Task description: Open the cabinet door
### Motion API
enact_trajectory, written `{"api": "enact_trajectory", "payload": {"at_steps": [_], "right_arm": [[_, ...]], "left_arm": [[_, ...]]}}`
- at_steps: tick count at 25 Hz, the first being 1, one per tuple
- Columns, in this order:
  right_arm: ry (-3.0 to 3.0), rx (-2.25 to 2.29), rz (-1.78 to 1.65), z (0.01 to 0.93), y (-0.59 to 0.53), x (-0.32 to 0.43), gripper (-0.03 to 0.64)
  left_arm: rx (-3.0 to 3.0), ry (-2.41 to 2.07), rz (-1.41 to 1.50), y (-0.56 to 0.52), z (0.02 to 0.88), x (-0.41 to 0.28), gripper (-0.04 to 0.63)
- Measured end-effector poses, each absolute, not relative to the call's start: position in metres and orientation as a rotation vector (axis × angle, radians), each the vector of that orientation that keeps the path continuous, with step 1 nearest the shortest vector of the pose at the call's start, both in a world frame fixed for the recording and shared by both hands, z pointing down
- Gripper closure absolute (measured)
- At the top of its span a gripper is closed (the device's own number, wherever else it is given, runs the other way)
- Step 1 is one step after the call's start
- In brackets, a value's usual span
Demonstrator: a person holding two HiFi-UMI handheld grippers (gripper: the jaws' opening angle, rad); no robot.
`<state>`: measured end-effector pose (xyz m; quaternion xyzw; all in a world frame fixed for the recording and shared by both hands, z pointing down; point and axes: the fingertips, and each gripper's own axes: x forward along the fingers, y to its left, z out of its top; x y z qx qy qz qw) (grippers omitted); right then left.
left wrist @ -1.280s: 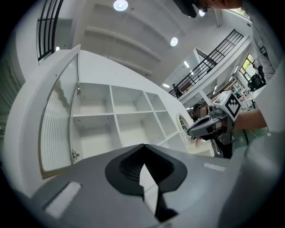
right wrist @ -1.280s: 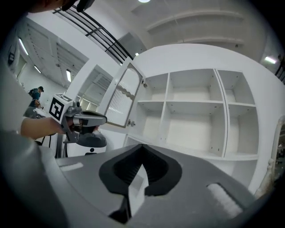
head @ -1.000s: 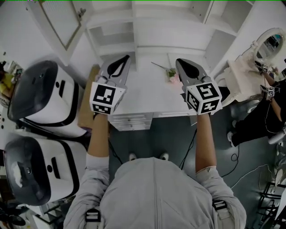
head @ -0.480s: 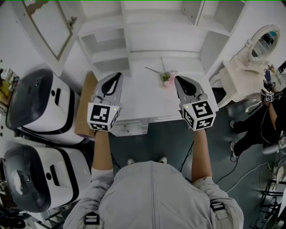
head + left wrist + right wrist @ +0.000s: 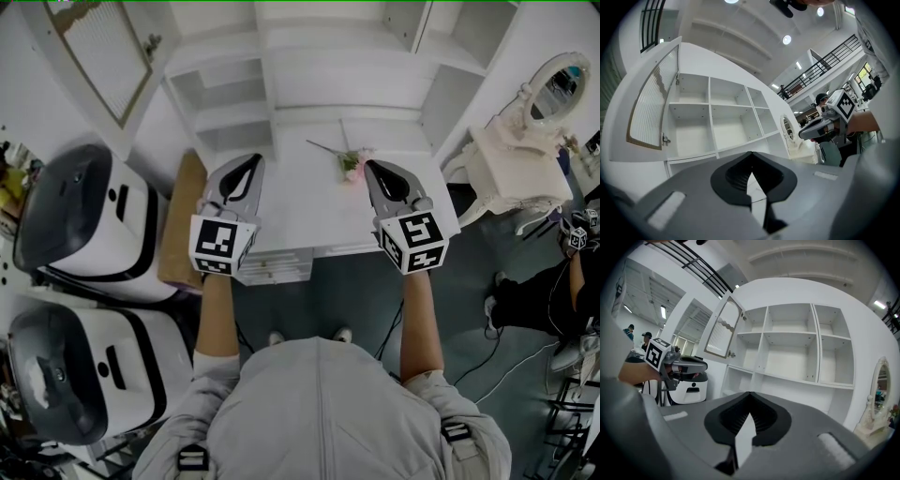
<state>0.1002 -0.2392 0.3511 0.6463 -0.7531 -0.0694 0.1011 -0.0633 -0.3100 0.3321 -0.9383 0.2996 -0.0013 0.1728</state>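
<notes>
Over the white desk, in front of the white open-shelved cabinet, I hold both grippers level, side by side and well apart. The left gripper has its jaws pressed together with nothing between them. The right gripper likewise has its jaws pressed together and empty. A small pink flower sprig lies on the desk between the two, nearer the right one.

Task's thing: the white-framed cabinet door with a ribbed glass panel, at the far left of the cabinet. It already stands swung wide, clear of the left column of bare shelves. I touch it with neither gripper, and both are well apart from it.

Progress, as I judge it: the opening is done. Nothing seems left to do beyond drawing my hands away, unless a wider swing is wanted.

Orientation: the door's long axis runs upright. Its hinged edge sits against the cabinet's left wall. Its free edge points out to the left and toward the near side, and its inner face is turned toward the shelves and me.
</notes>
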Motion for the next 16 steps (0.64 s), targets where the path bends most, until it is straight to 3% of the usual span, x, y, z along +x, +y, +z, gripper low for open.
{"api": "enact_trajectory", "payload": {"at_steps": [16], "right_arm": [[-2.181,1.942,-0.155,0.3578,-0.2348,0.1024,0.617]], "left_arm": [[-2.685,0.829,0.002,-0.3093,0.334,-0.0597,0.58]]}}
